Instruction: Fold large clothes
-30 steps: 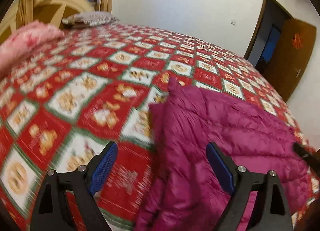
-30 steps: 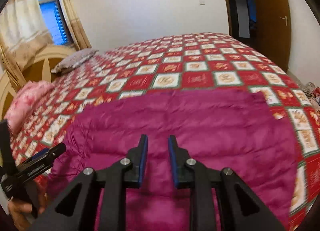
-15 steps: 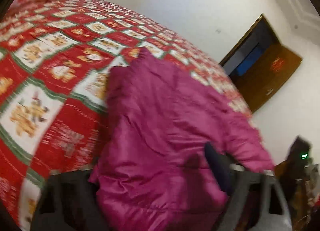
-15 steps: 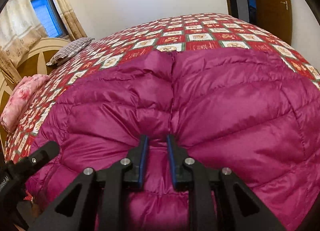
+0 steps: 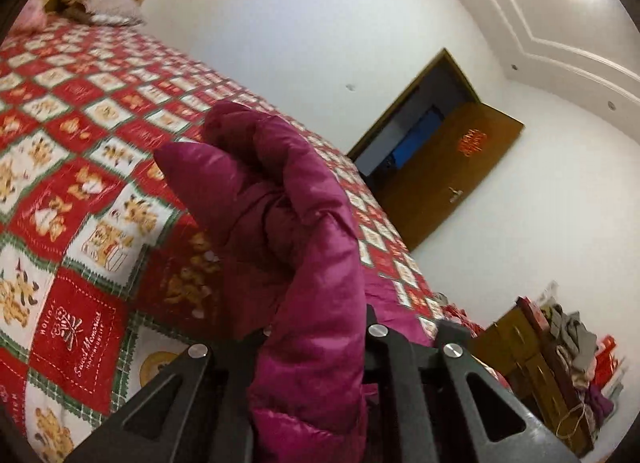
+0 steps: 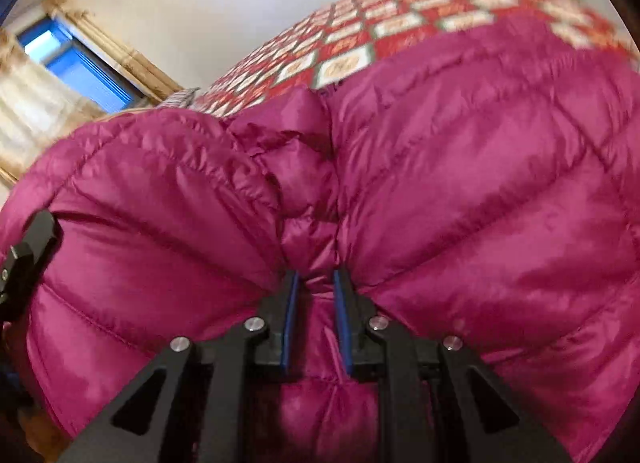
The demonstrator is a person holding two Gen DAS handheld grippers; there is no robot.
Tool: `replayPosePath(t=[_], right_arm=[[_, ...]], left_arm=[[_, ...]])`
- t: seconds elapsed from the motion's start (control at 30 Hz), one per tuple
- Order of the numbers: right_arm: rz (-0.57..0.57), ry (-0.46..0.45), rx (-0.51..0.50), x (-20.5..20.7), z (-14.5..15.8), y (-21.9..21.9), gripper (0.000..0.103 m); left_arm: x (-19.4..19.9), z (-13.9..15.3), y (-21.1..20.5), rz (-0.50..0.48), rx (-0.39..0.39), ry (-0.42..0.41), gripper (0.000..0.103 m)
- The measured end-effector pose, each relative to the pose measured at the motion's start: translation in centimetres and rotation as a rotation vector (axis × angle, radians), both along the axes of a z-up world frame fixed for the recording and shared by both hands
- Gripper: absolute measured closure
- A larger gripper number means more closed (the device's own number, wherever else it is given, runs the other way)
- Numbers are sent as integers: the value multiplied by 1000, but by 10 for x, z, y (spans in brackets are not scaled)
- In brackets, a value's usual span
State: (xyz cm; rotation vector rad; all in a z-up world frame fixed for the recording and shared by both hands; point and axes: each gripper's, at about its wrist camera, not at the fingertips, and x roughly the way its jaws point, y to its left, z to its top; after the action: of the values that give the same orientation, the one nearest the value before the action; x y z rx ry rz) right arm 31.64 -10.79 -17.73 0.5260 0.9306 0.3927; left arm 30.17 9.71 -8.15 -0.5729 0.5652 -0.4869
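A magenta puffer jacket lies on a bed with a red and white patchwork bedspread. My left gripper has its jaws closing, with a fold of the jacket's edge pinched between them and raised off the bed; the fabric hides the pads. In the right wrist view the jacket fills most of the picture. My right gripper is shut on a bunched ridge of it, blue pads pressing both sides. The left gripper shows at the left edge there.
A grey pillow and a pink bundle lie at the head of the bed. An open brown door is beyond the bed's far side. A wooden cabinet piled with clutter stands by the wall. A curtained window is behind the bed.
My left gripper went from wide open beside the jacket to closed on its edge, then rose and tilted up with the fold. My right gripper sank lower, rolled, and kept its grip.
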Motion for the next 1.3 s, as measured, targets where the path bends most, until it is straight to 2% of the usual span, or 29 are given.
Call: replayPosePath(t=[0.17,0.27,0.33,0.43,0.63,0.73,0.9,1.1,1.3], right_arm=[[120,61,179,-14,-5,37,83],[203,82,222,-16,-5,54,84],[232,85,221,-17,-1,49,84],[196,47,243,-25,12,18,83],[23,-44,160,-45,40,-74,83],[-71,-70,89,-58,47,-117,83],[-154,-73,56,-71,46,-158,83],[-157,-98,13,-71,51,-166,83],[-50,-184,26,-47,73,-155,80]], left_arm=[[-22,23,-7,-17,130,-63,93],[-32,26,-21,-23,243,-84,93],[-36,28,-31,-40,296,-103,93],[-38,32,-53,-52,375,-132,93],[-33,20,-100,-127,481,-147,93],[-31,5,-128,-163,555,-141,93],[-27,-30,-166,-226,642,-89,93],[-31,-62,-191,-281,676,-59,93],[-37,-84,-206,-297,746,-105,93]])
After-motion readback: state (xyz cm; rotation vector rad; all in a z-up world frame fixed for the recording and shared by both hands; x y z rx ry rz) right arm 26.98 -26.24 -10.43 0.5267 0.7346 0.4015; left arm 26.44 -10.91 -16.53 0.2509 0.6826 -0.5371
